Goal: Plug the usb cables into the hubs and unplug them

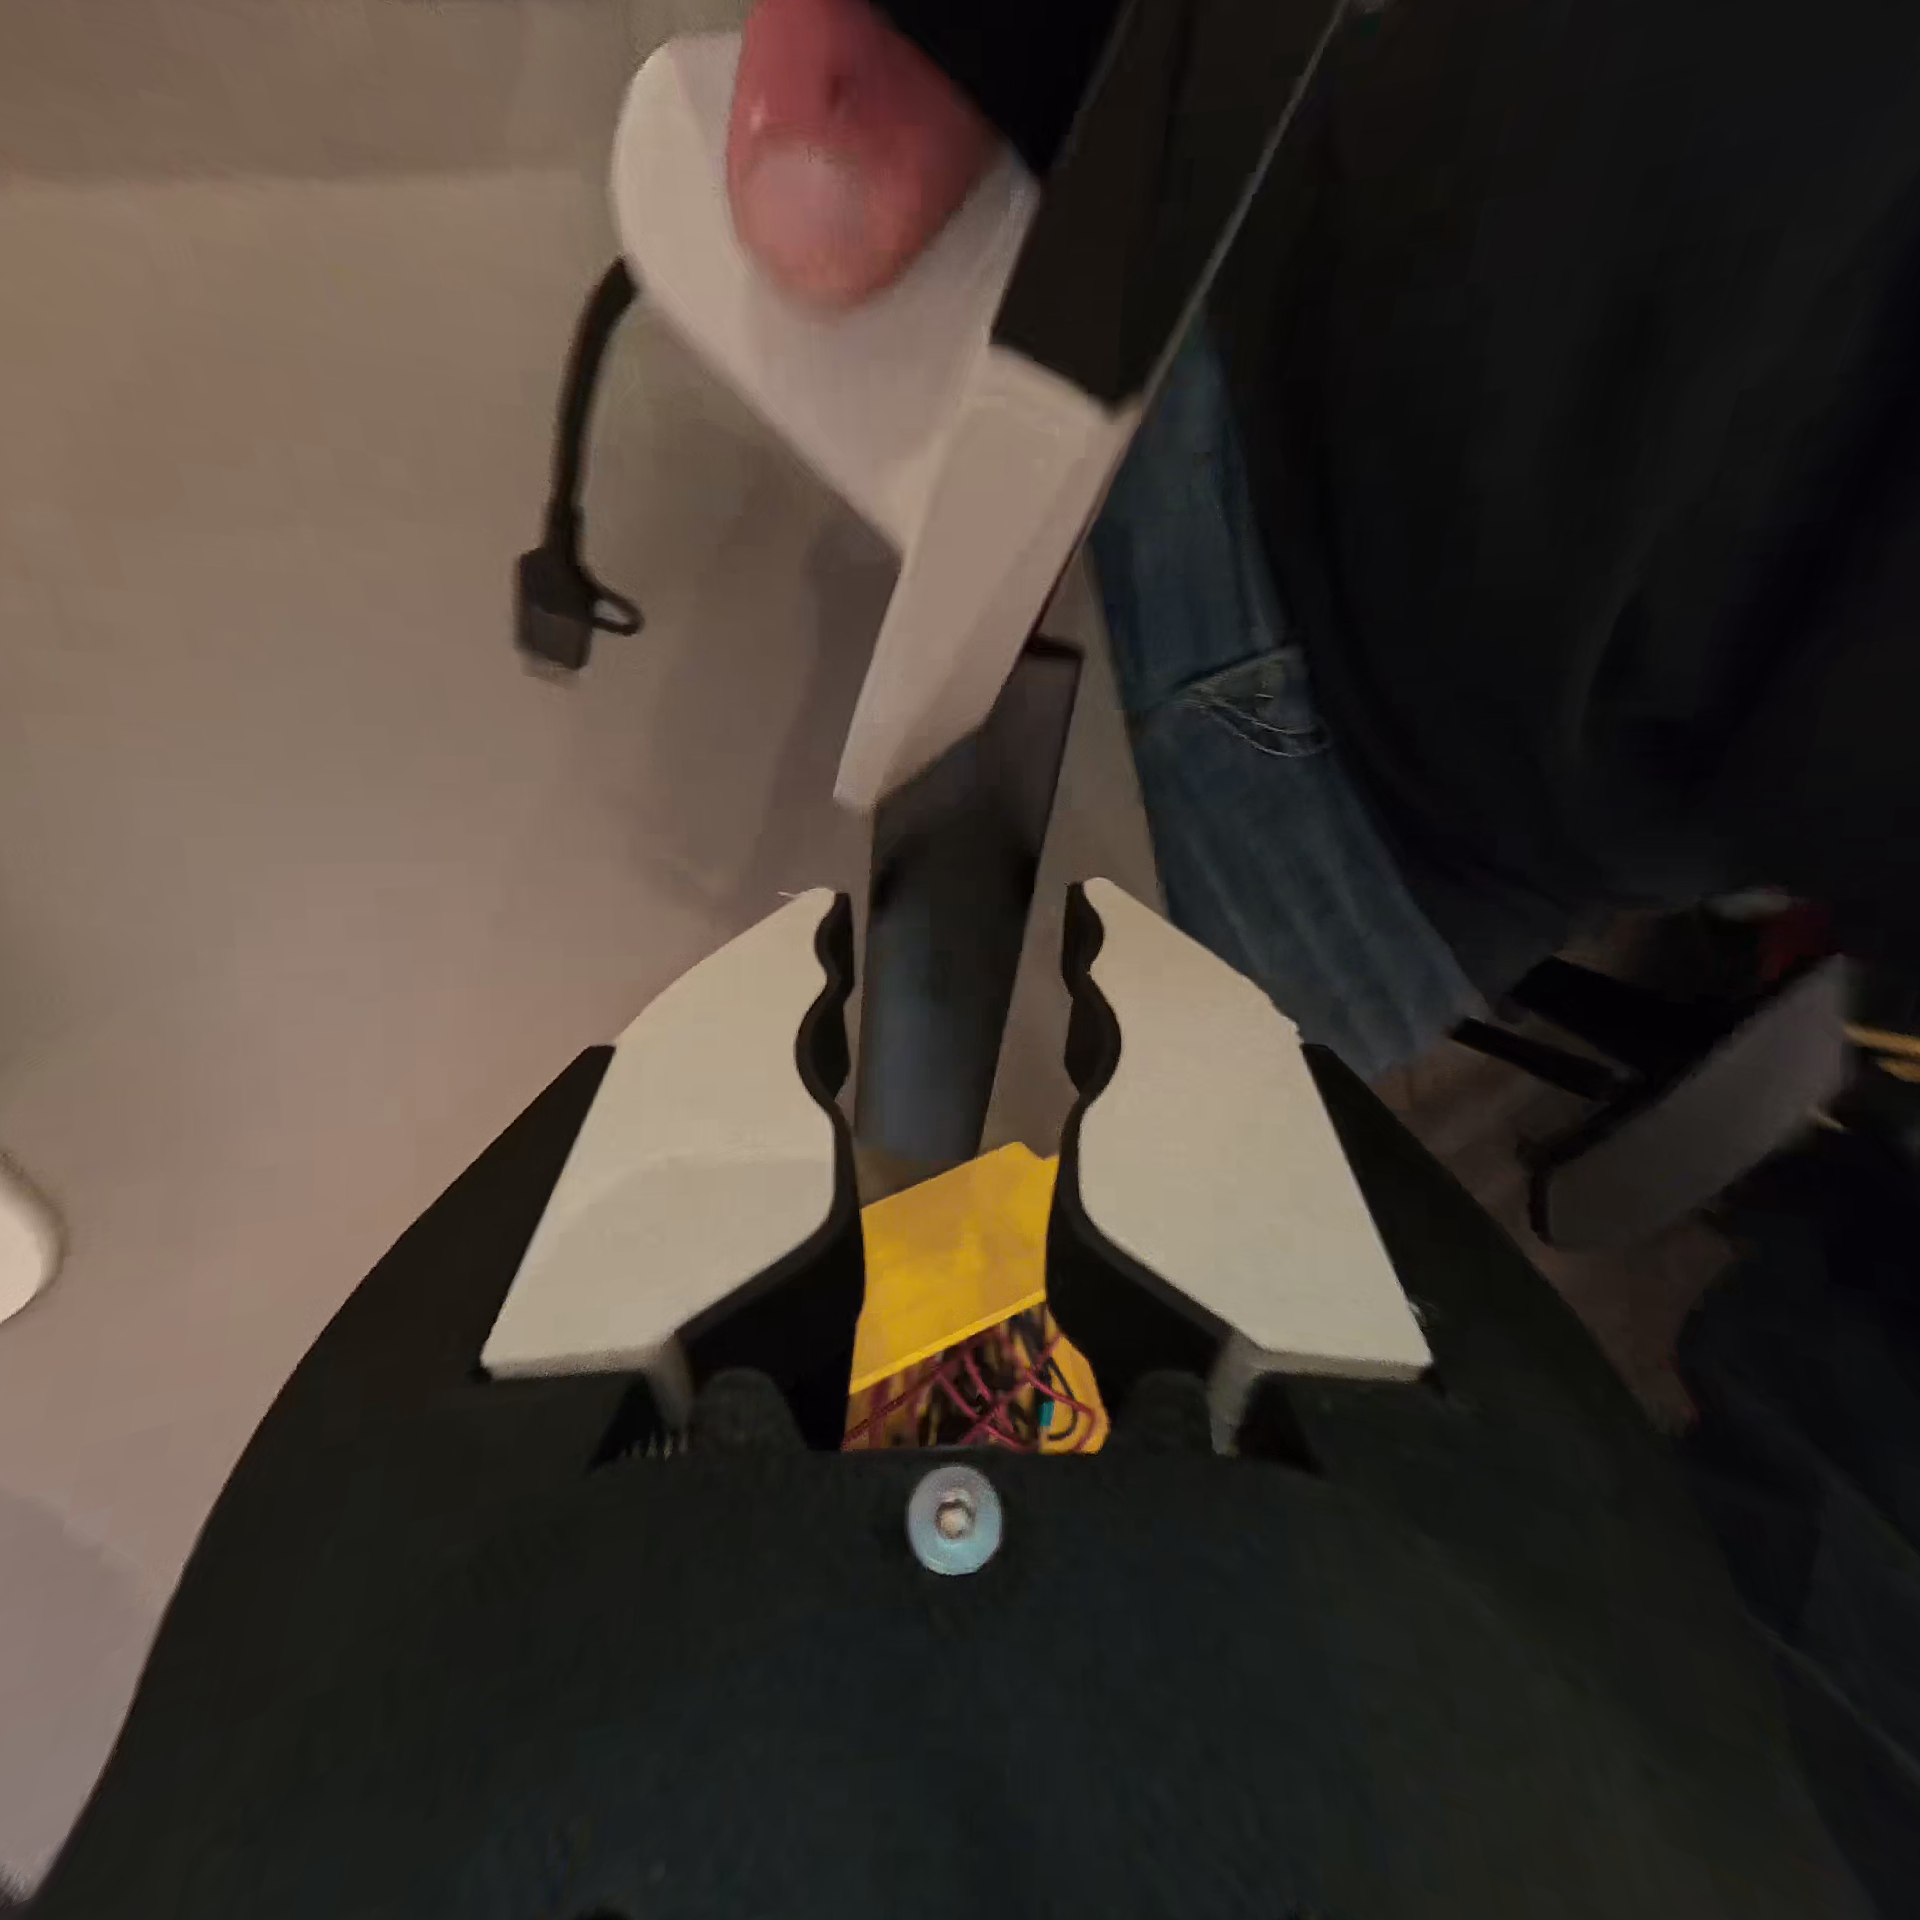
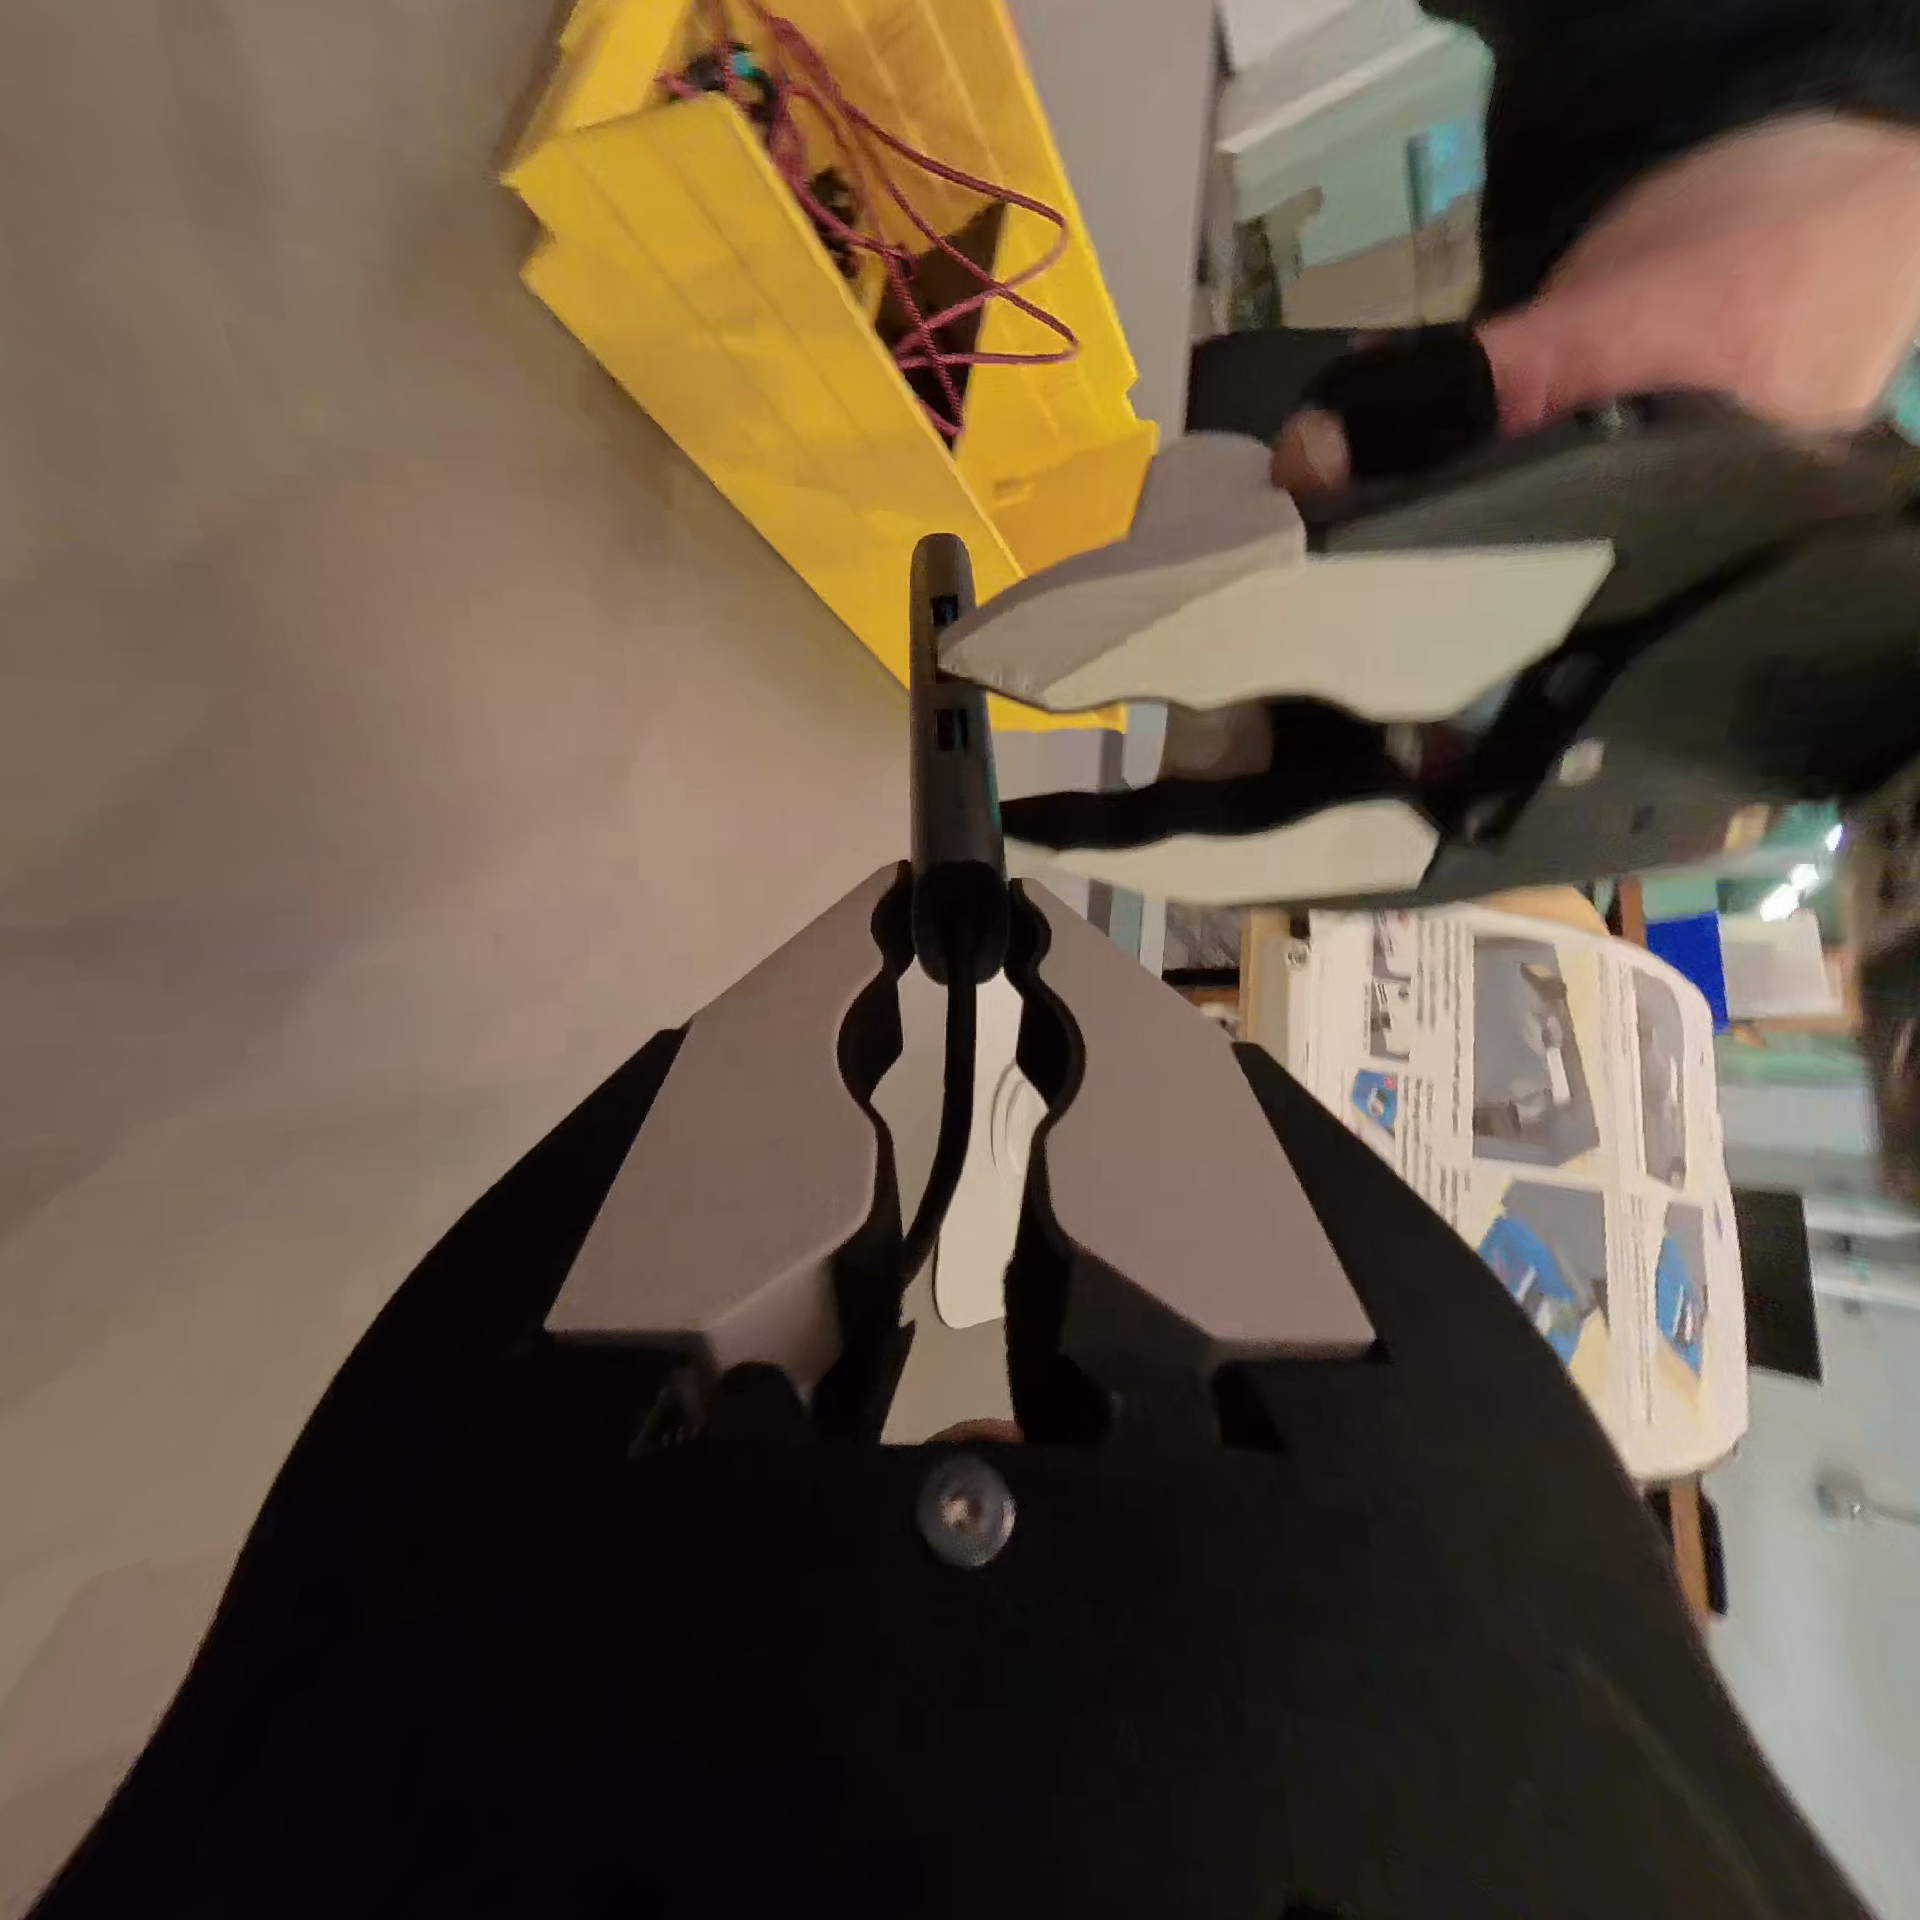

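Observation:
My right gripper [image 2: 956, 894] is shut on the cable end of a black USB hub [image 2: 935, 790], which points away from it above the beige table [image 2: 312, 623]. The hub's own black cable [image 2: 951, 1091] runs back between the jaws, and its plug [image 1: 556, 613] hangs free. My left gripper [image 1: 961, 914] is open, with the hub [image 1: 935, 1039] in the gap between its jaws. In the right wrist view it [image 2: 977, 743] comes in from the right beside the hub. A finger of the right gripper [image 1: 935, 582] comes down from above. The frames are blurred.
A yellow bin [image 2: 748, 343] with maroon cables [image 2: 935, 312] sits on the table beyond the hub; it also shows below the left jaws [image 1: 956, 1247]. Printed sheets [image 2: 1507, 1143] lie to the right. A person's hand [image 2: 1714, 281] holds the left gripper. A person's jeans [image 1: 1247, 727] are off the table edge. Both grippers' tips are close together, under 4 cm apart.

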Demonstrator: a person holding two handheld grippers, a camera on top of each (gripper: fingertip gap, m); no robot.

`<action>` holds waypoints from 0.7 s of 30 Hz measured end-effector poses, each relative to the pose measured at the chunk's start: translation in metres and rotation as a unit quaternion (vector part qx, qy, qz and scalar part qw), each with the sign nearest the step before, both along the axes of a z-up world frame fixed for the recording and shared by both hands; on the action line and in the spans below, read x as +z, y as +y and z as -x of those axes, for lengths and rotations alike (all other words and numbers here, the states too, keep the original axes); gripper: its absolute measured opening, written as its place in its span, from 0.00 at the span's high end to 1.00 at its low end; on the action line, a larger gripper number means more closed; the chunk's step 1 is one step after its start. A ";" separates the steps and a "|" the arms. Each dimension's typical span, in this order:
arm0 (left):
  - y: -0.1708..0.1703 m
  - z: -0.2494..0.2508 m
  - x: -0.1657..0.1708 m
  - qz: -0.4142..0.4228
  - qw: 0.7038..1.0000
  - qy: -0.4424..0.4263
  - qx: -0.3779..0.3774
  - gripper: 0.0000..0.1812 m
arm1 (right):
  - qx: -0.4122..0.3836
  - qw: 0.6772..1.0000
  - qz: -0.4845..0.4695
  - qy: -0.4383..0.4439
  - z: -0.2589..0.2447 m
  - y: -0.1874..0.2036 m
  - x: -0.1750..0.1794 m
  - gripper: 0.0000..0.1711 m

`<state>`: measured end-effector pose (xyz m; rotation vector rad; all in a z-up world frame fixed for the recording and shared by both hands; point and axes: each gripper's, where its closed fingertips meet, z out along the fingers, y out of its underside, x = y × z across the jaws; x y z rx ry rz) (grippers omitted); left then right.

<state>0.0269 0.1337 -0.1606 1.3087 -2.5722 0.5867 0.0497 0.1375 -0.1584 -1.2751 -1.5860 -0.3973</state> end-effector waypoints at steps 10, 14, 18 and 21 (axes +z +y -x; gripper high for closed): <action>0.059 -0.024 0.006 -0.383 0.878 -0.273 0.091 0.81 | -0.112 0.991 0.008 0.080 -0.041 0.008 0.019 0.92; 0.059 -0.032 -0.003 -0.420 0.846 -0.318 0.086 0.89 | -0.120 0.991 -0.016 0.053 -0.037 0.004 0.023 0.92; 0.060 -0.037 0.003 -0.449 0.823 -0.341 0.064 0.90 | -0.132 0.990 -0.040 0.040 -0.039 0.003 0.029 0.92; 0.050 -0.043 0.008 -0.430 0.826 -0.361 0.054 0.91 | -0.125 0.991 -0.046 0.027 -0.037 0.004 0.031 0.88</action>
